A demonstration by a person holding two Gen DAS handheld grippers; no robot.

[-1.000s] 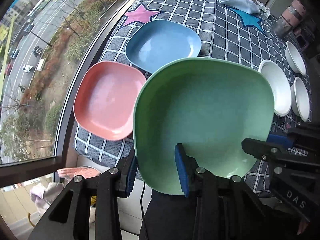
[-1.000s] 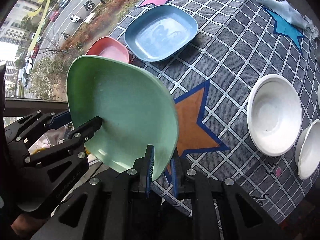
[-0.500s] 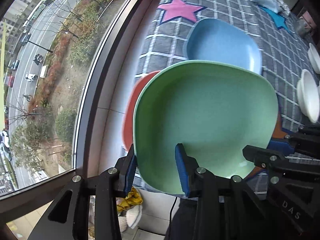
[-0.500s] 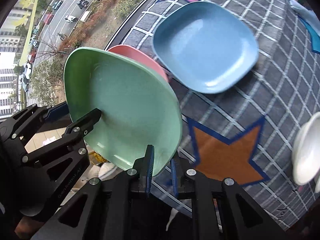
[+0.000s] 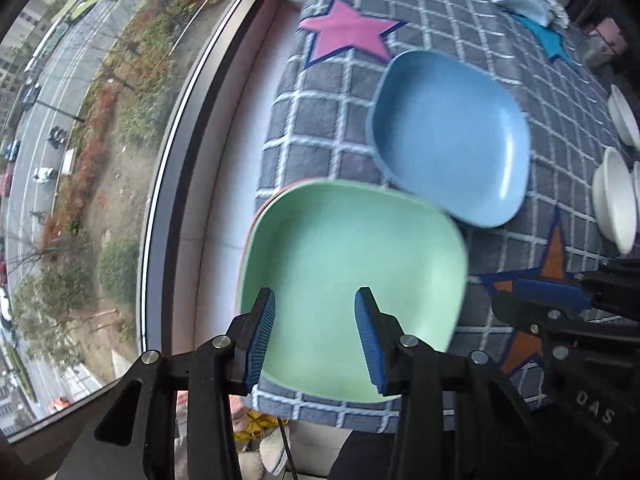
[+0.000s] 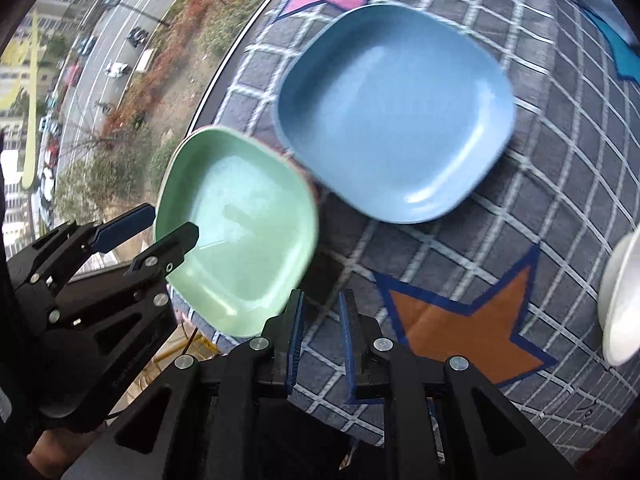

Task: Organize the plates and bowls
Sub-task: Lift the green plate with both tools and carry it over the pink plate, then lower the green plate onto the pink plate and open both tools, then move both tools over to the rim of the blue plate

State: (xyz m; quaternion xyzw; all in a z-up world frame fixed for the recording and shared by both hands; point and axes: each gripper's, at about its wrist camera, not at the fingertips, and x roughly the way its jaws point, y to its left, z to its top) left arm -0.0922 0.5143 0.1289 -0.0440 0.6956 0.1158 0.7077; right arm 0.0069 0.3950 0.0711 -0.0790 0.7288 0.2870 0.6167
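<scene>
- The left gripper [image 5: 316, 332] points straight down over the near corner of the table, its blue pads spread; the jaws have just been opening. A second ago they straddled the green plate's near rim. In the left wrist view that rim still lies between the pads, with a gap on either side of it, so the pads no longer press on it.
- The right gripper [image 6: 320, 334] has its jaws close together with only a narrow slot between them, and nothing is in that slot. A second ago the green plate's edge sat in it; now the plate lies just to the left of the pads, apart from them.
- The green plate [image 5: 352, 276] was held up and tilted between both grippers a second ago, over the bare cloth. Now it lies flat at the table's near window-side corner.
- The pink plate [image 5: 267, 205], open to view beside the green one a second ago, is now almost wholly covered: only a thin pink rim peeks out along the green plate's far left edge.
- The blue plate [image 5: 448, 136] sits in the same place on the checked tablecloth [image 5: 320, 120], just beyond the green plate, their corners nearly meeting.
- The white bowls [image 5: 614, 200] stand unmoved well to the right, by the orange star [image 6: 464, 332].
- Farther off lies the pink star [image 5: 346, 34].
</scene>
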